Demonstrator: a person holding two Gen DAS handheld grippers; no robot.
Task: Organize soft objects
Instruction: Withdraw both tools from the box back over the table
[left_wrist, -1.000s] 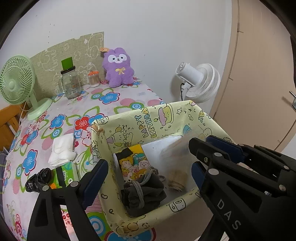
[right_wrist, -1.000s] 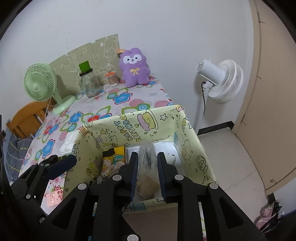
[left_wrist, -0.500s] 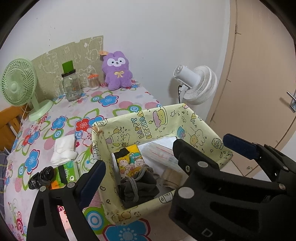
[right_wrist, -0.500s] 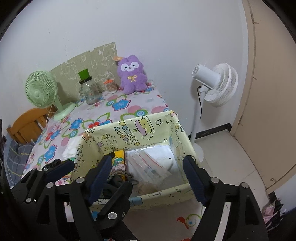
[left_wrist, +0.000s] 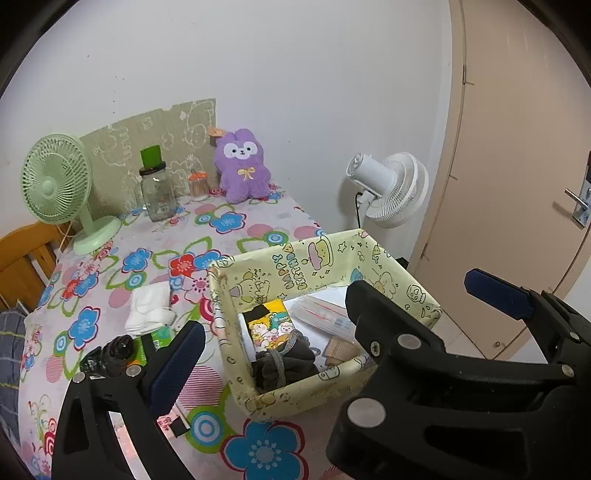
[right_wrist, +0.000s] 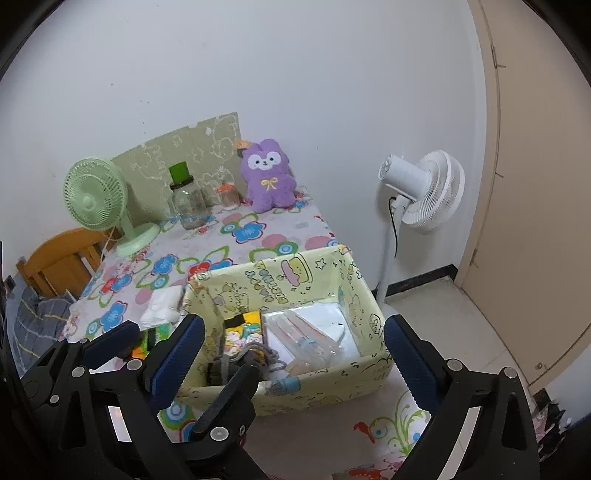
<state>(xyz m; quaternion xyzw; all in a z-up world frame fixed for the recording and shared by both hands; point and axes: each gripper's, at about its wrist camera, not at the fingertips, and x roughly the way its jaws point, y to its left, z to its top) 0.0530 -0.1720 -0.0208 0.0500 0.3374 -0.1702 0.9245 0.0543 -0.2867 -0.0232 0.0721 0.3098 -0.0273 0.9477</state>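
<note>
A yellow cartoon-print box (left_wrist: 325, 258) (right_wrist: 280, 273) stands at the table's near right corner. Inside lie a dark grey cloth with a cord (left_wrist: 284, 363), a colourful cartoon pack (left_wrist: 271, 326) and a clear plastic packet (right_wrist: 306, 336). A white folded cloth (left_wrist: 151, 308) (right_wrist: 162, 306) and a black bundle (left_wrist: 110, 354) lie left of the box. A purple plush (left_wrist: 242, 166) (right_wrist: 267, 175) sits at the far wall. My left gripper (left_wrist: 334, 306) is open and empty above the box. My right gripper (right_wrist: 293, 354) is open and empty over the box's near wall.
A green desk fan (left_wrist: 55, 184), a glass jar with a green lid (left_wrist: 157, 192) and a small orange-lidded jar (left_wrist: 198, 184) stand at the back. A white floor fan (left_wrist: 388, 192) stands right of the table. A wooden chair (right_wrist: 59, 258) is at the left; a door (left_wrist: 517, 147) at the right.
My right gripper opened and let the clear packet drop into the box. Both grippers have pulled back and up from the box.
</note>
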